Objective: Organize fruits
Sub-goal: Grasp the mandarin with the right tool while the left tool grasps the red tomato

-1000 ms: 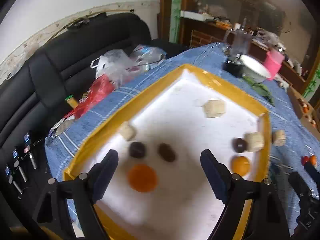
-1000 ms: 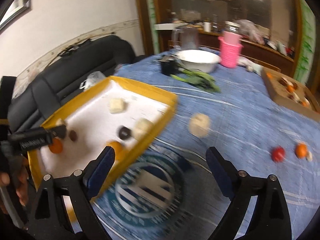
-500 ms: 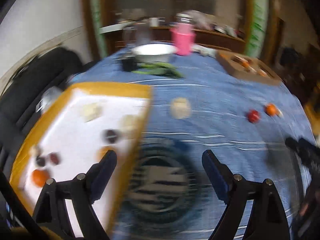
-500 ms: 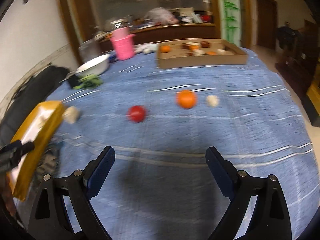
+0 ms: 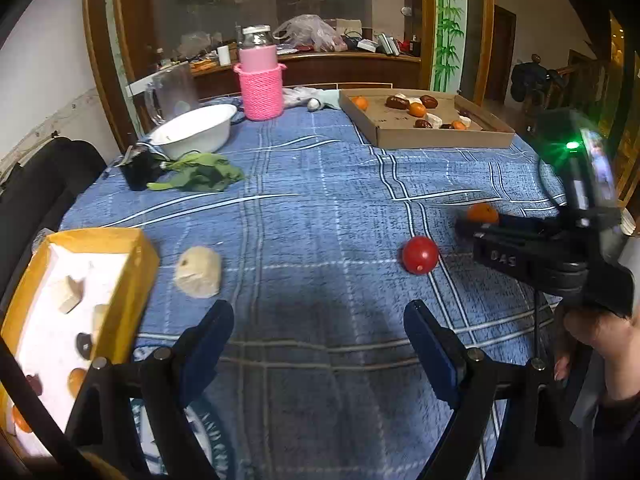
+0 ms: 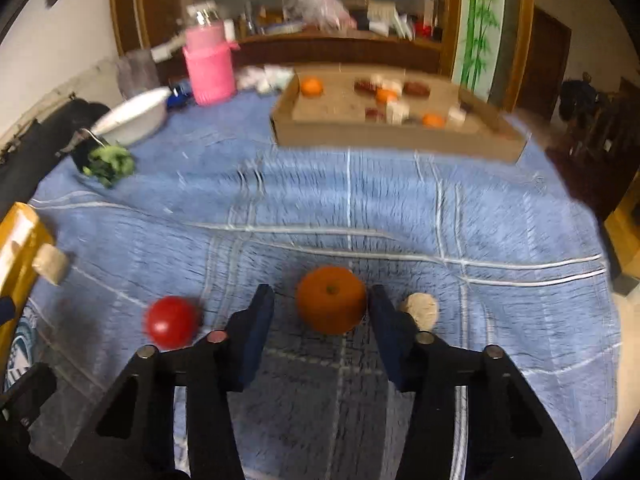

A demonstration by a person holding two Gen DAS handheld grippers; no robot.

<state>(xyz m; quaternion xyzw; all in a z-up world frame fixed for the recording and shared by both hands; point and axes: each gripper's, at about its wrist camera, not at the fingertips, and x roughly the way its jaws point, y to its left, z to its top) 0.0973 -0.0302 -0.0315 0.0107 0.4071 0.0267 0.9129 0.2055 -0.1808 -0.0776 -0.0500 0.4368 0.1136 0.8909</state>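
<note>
Orange (image 6: 331,299) on the blue table (image 6: 400,208) between the closing jaws of the right gripper (image 6: 320,312), one pad touching, the other just short. Likely light, firm, prone to roll: squeeze across its widest middle. Left gripper (image 5: 318,336) open, empty.

Black gripper (image 6: 322,316) frames, blue pads (image 6: 256,332) (silver screws) — dark sleeve (image 5: 618,436).

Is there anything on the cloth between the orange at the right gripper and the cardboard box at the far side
Nothing visible. The orange sits between the closing right gripper's fingers, and only bare blue cloth lies between it and the cardboard box. The red tomato sits off to the side.
</note>
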